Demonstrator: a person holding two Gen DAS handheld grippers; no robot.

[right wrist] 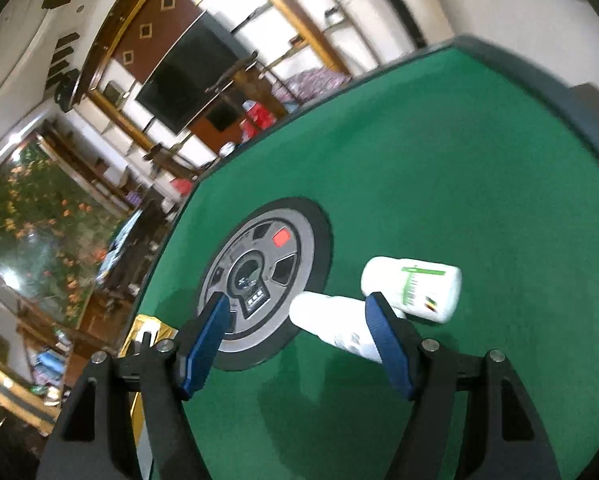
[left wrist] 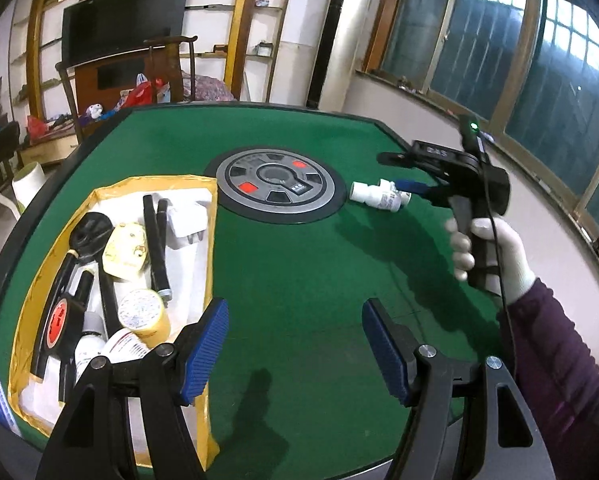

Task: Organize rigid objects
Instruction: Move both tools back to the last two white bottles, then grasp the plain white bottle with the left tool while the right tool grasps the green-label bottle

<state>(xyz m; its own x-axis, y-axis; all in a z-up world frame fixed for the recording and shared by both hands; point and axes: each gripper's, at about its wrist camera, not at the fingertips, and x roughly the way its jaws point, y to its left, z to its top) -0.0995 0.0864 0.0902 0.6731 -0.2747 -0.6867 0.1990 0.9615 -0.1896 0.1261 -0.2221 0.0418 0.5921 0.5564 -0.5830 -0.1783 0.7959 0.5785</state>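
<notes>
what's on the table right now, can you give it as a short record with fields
surface: green felt table with a round grey panel in its middle
container: yellow-rimmed box at the left, holding black tools, a white plug, tape and bottles
loose items: two white bottles lying on their sides beside the panel
left gripper: open, nothing between its pads, over bare felt
right gripper: open, at the two bottles, one bottle partly between its fingers, not clamped
person: white-gloved hand, purple sleeve

- Bottle labels (right wrist: 423, 292) carry print, too small and blurred to read.
- Red roll label (left wrist: 57, 320) in the tray: lettering present, illegible.
- Nothing else readable.
</notes>
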